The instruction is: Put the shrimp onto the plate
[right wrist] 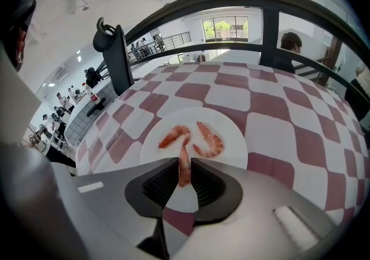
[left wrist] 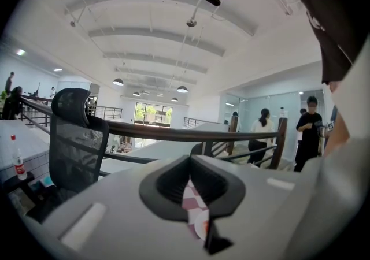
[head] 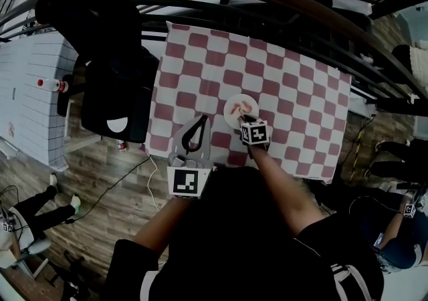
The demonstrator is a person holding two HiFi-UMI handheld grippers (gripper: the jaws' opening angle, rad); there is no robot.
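right gripper view, right tongs [right wrist: 184,159] opening on a shrimp [right wrist: 184,173] over the plate [right wrist: 234,137], left tongs [left wrist: 190,163] clenched, empty

Grey claws [right wrist: 184,173], black ribbed pads [right wrist: 159,184], marker cubes [head: 255,134]; black shirt [head: 234,239].

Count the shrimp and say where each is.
3. On the white plate lie a left shrimp and a right shrimp; the third shrimp hangs in the right tongs, jaws opening, above its near edge. None hidden.
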